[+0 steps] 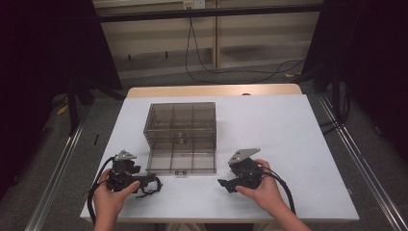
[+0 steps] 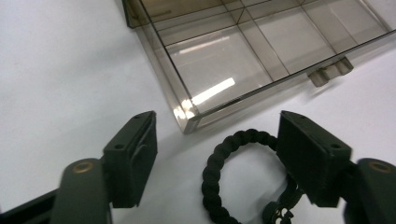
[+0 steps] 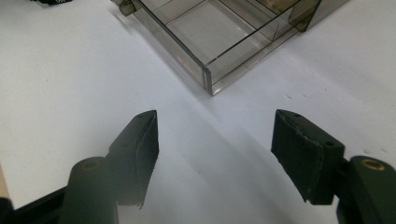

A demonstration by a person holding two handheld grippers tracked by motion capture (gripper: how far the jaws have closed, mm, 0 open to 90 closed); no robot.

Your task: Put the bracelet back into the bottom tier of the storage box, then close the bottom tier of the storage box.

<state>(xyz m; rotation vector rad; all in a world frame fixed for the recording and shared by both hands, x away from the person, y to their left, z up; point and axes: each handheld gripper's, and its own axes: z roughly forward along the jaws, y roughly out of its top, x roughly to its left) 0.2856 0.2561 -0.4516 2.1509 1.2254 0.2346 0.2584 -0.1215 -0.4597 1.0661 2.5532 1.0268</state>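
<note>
A smoky clear compartment box [image 1: 180, 122] stands mid-table. A shallow divided tray [image 1: 182, 162] of the same plastic lies flat in front of it, with a small latch [image 2: 331, 71] on its near edge. A black braided bracelet [image 2: 219, 168] lies on the white table just off the tray's corner [image 2: 187, 122]. My left gripper [image 2: 215, 121] is open around the bracelet, which rests beside one jaw. In the high view the left gripper [image 1: 153, 185] points right, at the tray's near left. My right gripper [image 3: 215, 114] is open and holds nothing, facing the tray's other corner [image 3: 208, 77].
The white table top [image 1: 288, 144] has bare room to the right of the box and in front of the tray. A person's hands [image 1: 262, 192] hold both grippers near the front edge. Dark curtains and floor cables lie beyond the table.
</note>
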